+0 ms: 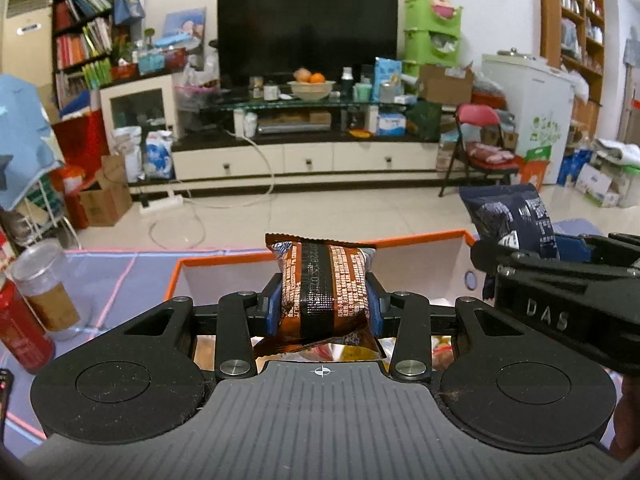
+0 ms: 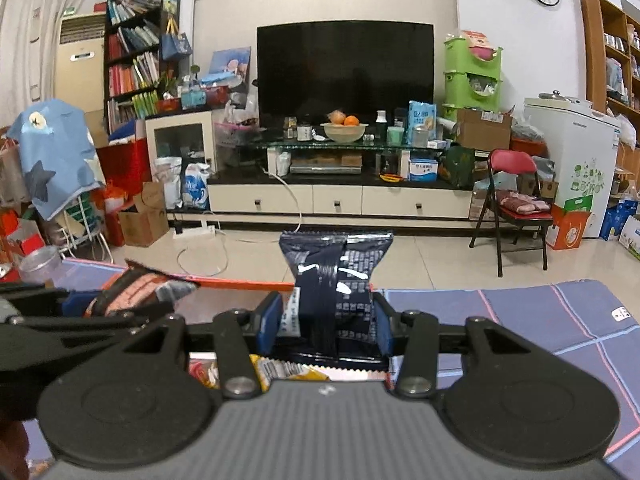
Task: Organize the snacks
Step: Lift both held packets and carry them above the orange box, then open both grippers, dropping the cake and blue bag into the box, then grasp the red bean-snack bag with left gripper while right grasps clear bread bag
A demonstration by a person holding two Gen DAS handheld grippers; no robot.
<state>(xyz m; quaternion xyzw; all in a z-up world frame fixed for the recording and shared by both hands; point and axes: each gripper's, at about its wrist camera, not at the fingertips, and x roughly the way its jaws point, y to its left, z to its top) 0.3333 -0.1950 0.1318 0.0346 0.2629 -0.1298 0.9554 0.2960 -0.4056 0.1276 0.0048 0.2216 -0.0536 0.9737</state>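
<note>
My left gripper (image 1: 323, 306) is shut on a brown and orange snack packet (image 1: 322, 286), held upright above an orange-rimmed white box (image 1: 224, 261). Several other snack packets (image 1: 344, 350) lie in the box below the fingers. To its right, my right gripper (image 1: 516, 258) carries a dark navy snack packet (image 1: 516, 218). In the right wrist view, the right gripper (image 2: 330, 320) is shut on that navy packet (image 2: 336, 276), squeezed at its middle. The left gripper with the brown packet (image 2: 136, 290) shows at the left, over the box's orange rim (image 2: 248, 284).
A red can (image 1: 20, 332) and a clear-lidded tube of snacks (image 1: 46, 288) stand on the blue checked mat (image 1: 132, 276) at the left. The mat (image 2: 540, 320) also stretches to the right. Beyond lie the tiled floor, a TV cabinet and a red folding chair (image 2: 516, 208).
</note>
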